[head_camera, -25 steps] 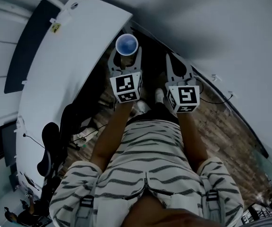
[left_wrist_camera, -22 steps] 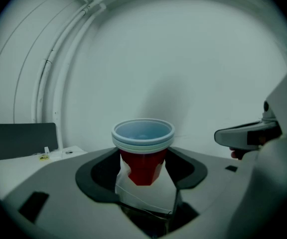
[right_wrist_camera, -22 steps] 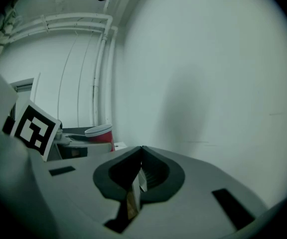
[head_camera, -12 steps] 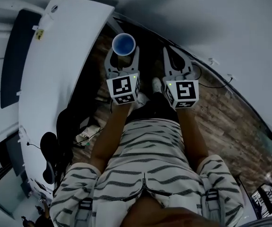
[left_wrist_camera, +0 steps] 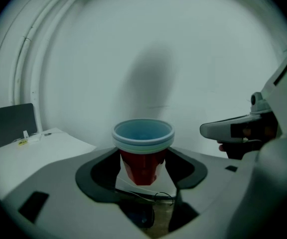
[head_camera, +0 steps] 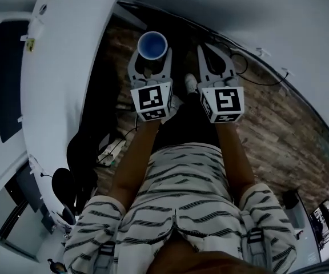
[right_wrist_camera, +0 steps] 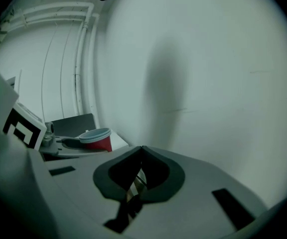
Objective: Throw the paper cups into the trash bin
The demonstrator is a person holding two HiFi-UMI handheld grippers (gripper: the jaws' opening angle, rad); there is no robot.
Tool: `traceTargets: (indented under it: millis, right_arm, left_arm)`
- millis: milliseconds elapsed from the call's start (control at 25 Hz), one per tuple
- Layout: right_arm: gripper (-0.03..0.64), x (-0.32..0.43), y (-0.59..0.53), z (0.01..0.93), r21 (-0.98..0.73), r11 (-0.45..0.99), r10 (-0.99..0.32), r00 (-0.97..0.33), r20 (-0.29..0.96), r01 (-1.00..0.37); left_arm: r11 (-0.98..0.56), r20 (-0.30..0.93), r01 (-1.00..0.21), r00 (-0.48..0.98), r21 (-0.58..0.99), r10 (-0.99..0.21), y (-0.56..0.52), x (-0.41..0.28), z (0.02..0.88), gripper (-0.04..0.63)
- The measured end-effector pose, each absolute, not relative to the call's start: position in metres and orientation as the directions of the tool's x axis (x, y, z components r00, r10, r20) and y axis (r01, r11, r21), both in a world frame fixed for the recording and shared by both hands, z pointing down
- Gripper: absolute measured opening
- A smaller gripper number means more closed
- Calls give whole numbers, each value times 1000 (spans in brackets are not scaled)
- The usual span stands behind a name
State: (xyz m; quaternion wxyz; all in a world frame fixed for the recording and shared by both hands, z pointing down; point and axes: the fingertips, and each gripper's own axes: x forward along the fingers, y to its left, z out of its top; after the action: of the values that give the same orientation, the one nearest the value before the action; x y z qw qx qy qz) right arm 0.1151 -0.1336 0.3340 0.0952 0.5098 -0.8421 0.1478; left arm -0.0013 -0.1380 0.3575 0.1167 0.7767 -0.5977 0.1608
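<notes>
A red paper cup with a blue inside stands upright between the jaws of my left gripper, which is shut on it. In the left gripper view the cup shows its pale blue rim and red wall, and it looks like stacked cups. My right gripper hangs beside it on the right, shut with its tips meeting and nothing held. The right gripper view shows its own jaws touching and the cup off to the left. No trash bin is in view.
A white table runs along the left, its edge close to the left gripper. A pale wall stands ahead. The wooden floor carries cables, and dark chairs sit at the lower left. The person's striped shirt fills the bottom.
The view has swung: the table has slid left and away from the cup, more floor shows. Both grippers keep their hold and spacing.
</notes>
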Motion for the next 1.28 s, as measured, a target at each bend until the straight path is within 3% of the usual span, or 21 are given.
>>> traceTargets:
  millis: [1280]
  right_arm:
    - [9,130,-131,518,-215,312,-788,-378,486,-925]
  left_arm:
    - [-335,666,-941,273,36,-694,-152,-1,626,301]
